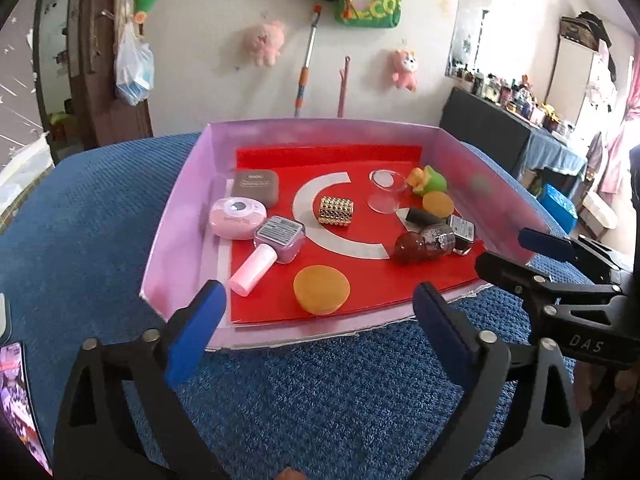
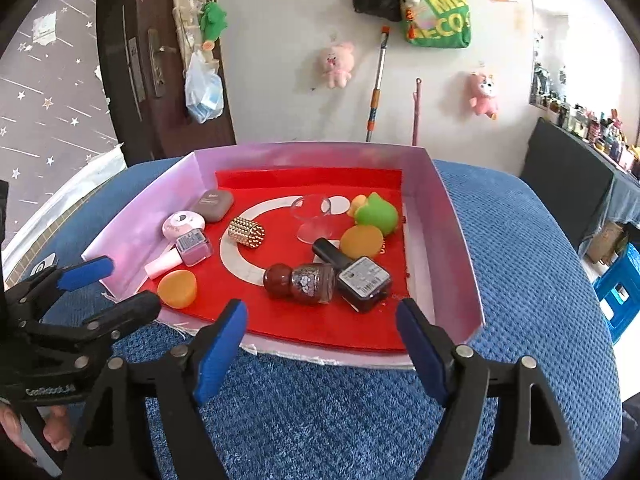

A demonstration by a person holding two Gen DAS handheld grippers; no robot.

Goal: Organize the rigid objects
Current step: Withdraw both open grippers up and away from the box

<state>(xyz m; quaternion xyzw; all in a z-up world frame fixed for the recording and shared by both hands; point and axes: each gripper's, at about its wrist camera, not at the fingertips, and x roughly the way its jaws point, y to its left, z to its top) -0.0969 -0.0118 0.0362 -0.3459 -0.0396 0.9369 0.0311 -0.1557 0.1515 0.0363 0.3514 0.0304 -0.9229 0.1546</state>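
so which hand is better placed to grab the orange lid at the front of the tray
Left, probably. In the left wrist view the orange lid lies almost centred ahead of the open left gripper. In the right wrist view the lid sits off to the left of the right gripper.

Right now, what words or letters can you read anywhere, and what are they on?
"ME" above "ECO", cut off: yellow letters on the green bag hanging on the wall.
"DAS": on the right hand-held gripper, seen from the left wrist view.
Left hand-held gripper: white print on its body, too blurred to read.
Grey case: small print, too blurred.
Pink nail polish bottle and dark nail polish bottle: label stickers, too small to read.
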